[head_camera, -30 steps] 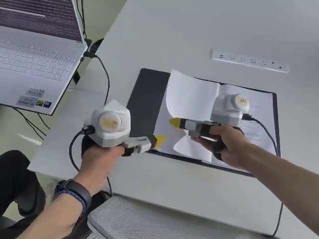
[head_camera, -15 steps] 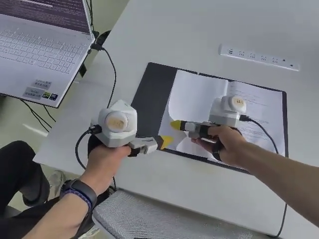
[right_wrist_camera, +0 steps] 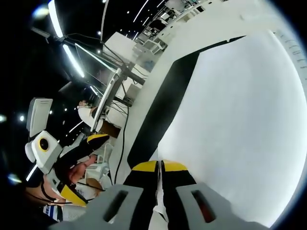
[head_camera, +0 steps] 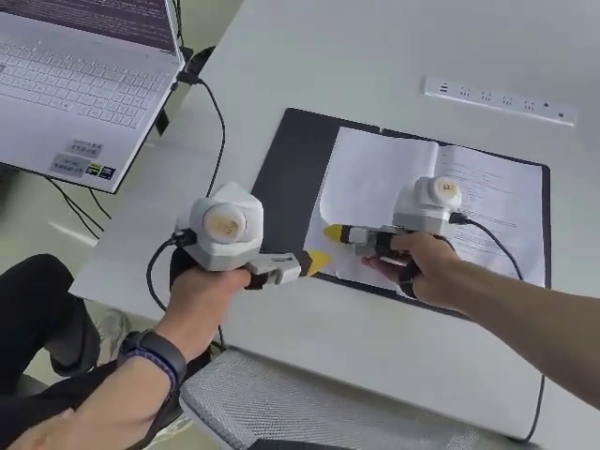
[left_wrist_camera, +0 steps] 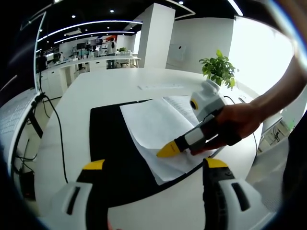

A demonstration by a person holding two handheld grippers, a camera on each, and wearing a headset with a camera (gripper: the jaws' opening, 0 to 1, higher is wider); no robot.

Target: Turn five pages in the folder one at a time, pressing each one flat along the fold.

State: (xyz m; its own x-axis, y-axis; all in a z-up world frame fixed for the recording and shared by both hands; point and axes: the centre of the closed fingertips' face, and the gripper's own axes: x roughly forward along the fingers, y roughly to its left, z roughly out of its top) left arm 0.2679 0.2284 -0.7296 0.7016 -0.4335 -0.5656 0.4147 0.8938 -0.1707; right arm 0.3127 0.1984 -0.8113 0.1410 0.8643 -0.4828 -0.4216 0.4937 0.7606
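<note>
A black folder (head_camera: pixel 289 178) lies open on the white table. A blank white page (head_camera: pixel 375 178) arches over its fold toward the left cover, and a printed page (head_camera: pixel 492 202) lies flat on the right. My right gripper (head_camera: pixel 330 232) is shut on the blank page's lower edge; in its own view the yellow tips (right_wrist_camera: pixel 159 166) meet with the page (right_wrist_camera: pixel 230 120) spreading ahead. My left gripper (head_camera: pixel 315 261) hovers open at the folder's near edge, holding nothing. In its own view, the jaws (left_wrist_camera: pixel 155 164) stand wide apart around the right gripper's tip (left_wrist_camera: pixel 166 149) and the folder (left_wrist_camera: pixel 110 143).
An open laptop (head_camera: pixel 75 84) sits at the table's left edge with cables (head_camera: pixel 214 103) running beside the folder. A white power strip (head_camera: pixel 497 101) lies beyond the folder. A grey chair seat (head_camera: pixel 281 412) is below the near table edge. A potted plant (left_wrist_camera: pixel 219 72) stands farther off.
The blank page has come down lower and flatter over the left side, still held by the right gripper. The head camera has shifted; the left gripper keeps its place near the folder's edge.
</note>
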